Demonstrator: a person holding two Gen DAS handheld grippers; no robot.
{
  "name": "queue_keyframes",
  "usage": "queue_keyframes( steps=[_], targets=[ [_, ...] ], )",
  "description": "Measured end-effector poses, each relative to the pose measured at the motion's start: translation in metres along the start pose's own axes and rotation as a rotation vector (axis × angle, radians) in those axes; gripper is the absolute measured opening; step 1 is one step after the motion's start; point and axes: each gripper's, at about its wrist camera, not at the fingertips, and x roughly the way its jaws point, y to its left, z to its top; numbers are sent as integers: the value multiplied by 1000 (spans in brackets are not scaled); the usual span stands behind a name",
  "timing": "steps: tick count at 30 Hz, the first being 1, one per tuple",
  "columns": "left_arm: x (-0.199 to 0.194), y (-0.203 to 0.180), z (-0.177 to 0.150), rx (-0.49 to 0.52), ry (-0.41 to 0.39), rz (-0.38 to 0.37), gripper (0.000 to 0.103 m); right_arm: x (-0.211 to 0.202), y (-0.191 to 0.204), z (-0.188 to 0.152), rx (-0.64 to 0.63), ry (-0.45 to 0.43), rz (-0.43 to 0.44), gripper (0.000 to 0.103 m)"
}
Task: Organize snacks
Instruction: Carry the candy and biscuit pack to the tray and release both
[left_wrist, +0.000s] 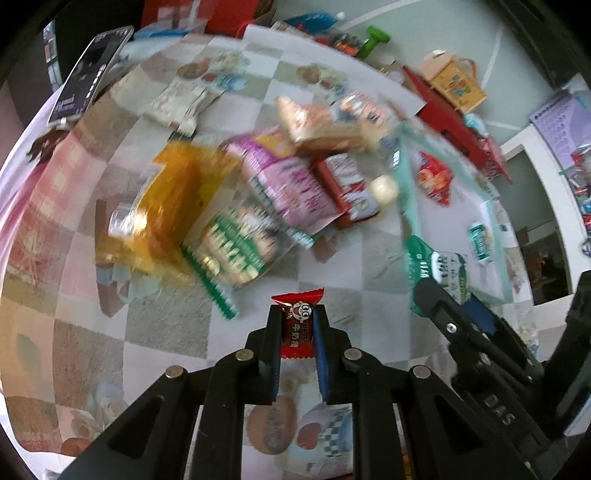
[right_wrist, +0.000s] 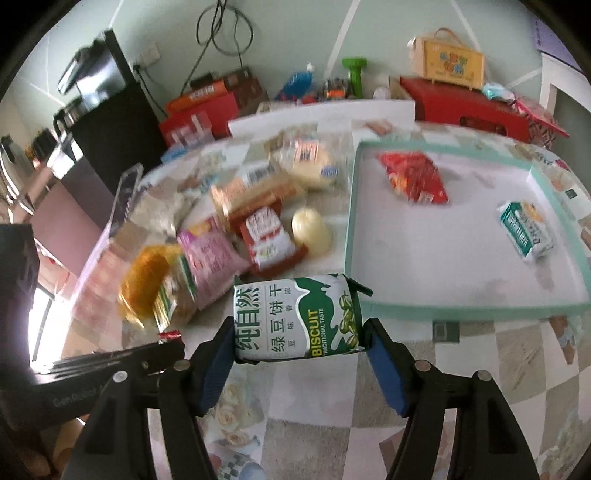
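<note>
My left gripper (left_wrist: 298, 325) is shut on a small red candy (left_wrist: 298, 325) and holds it above the checkered tablecloth. My right gripper (right_wrist: 299, 332) is shut on a green-and-white biscuit pack (right_wrist: 295, 319), held just left of the mint-rimmed white tray (right_wrist: 472, 308). The tray holds a red snack bag (right_wrist: 413, 177) and a second green biscuit pack (right_wrist: 526, 229). A pile of snacks lies left of the tray: a pink pack (right_wrist: 208, 254), a red-and-white box (right_wrist: 269, 240), an orange bag (right_wrist: 147, 280) and a round yellow bun (right_wrist: 311, 230). The right gripper also shows in the left wrist view (left_wrist: 443, 291).
A phone (left_wrist: 88, 77) lies at the table's far left. Red boxes (right_wrist: 465, 107), a yellow carry box (right_wrist: 452, 64) and a green object (right_wrist: 354, 74) stand along the back. A black appliance (right_wrist: 107, 122) stands at back left. The left gripper's body (right_wrist: 110, 365) is close on the left.
</note>
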Motion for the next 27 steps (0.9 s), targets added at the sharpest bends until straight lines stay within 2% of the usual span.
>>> queue_keyframes(
  steps=[8, 14, 22, 27],
  targets=[
    [-18, -44, 12, 115, -90, -50, 16, -14, -23, 15, 59, -100, -56, 71],
    [-13, -84, 33, 236, -146, -68, 16, -13, -54, 30, 132, -134, -203, 71],
    [31, -125, 53, 318, -99, -108, 16, -4, -113, 33, 299, -90, -345, 71],
    [53, -147, 57, 382, -85, -126, 16, -2, -134, 37, 346, -81, -369, 71]
  ],
)
